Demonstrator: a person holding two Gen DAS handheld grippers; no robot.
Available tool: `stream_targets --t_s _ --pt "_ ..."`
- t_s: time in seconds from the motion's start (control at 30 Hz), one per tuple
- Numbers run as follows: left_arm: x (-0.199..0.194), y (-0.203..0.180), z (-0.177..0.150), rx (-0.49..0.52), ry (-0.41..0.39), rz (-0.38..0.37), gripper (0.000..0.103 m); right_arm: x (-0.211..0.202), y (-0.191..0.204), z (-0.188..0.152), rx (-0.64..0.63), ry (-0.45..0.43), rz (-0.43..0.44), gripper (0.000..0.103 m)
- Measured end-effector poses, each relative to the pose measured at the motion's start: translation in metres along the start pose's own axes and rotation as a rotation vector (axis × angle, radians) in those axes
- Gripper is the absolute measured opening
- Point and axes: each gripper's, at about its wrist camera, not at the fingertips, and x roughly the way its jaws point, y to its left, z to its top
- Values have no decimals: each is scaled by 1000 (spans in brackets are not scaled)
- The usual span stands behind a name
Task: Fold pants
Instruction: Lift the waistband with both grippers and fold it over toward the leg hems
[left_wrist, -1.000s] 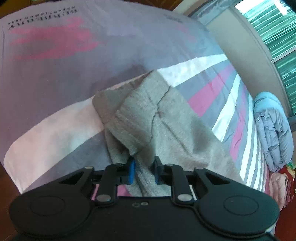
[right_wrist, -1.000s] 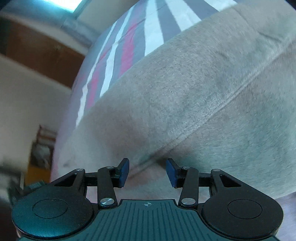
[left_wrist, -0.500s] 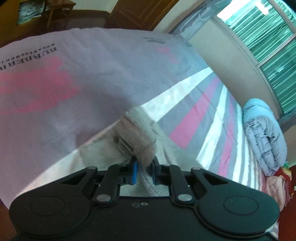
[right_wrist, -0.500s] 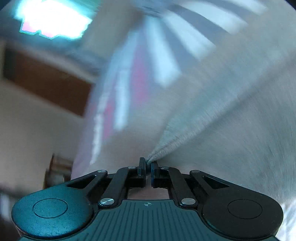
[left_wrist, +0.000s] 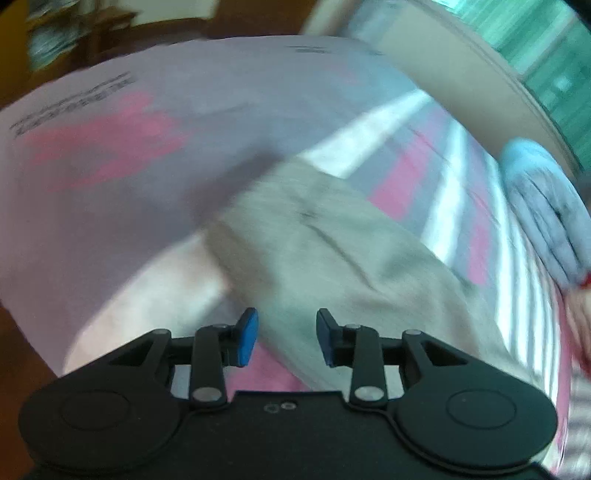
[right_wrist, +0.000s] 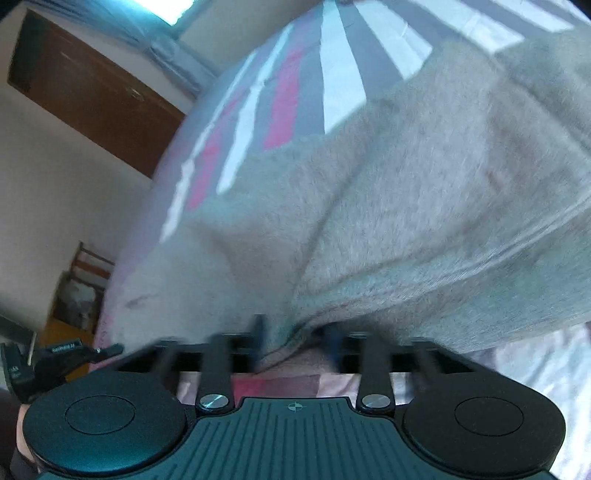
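Note:
Grey fleece pants (left_wrist: 325, 251) lie on a striped bed sheet (left_wrist: 110, 110), folded over on themselves. My left gripper (left_wrist: 286, 339) is open just above the near edge of the pants, holding nothing. In the right wrist view the pants (right_wrist: 406, 184) fill most of the frame, with a fold edge running to my right gripper (right_wrist: 295, 336). That gripper is open and blurred by motion, with the cloth edge lying between its jaws.
The bed sheet has pink, white and grey stripes (right_wrist: 332, 74). A rolled light blue quilt (left_wrist: 543, 206) lies at the far right of the bed. A brown wooden door (right_wrist: 92, 92) and a chair (right_wrist: 81, 291) stand beyond the bed's edge.
Both grippers were shut on the pants half a second ago and have now opened. The cloth has dropped back onto the bed, and both views are blurred by motion.

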Motion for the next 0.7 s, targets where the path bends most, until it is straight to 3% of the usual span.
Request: stream_targets --t_s 0.13,0.3,0.43,0.53,0.6,0.7 --pt "5 -50 -26 77 57 -85 24 -31 -27 1 40 -43 -46 48" --pt "35 -108 -67 223 118 -108 24 -79 -76 18 148 -131 -159 48" --pt "54 -115 -86 253 125 -54 24 -100 -110 35 250 -176 -197 48" --pt "55 -114 -86 241 126 -53 24 -99 -127 43 317 -192 -175 47" --pt "55 -111 -84 219 138 -60 24 -91 -132 45 364 -212 -170 16" --pt "60 -111 -84 193 147 -64 24 -88 -156 48 484 -242 -119 14"
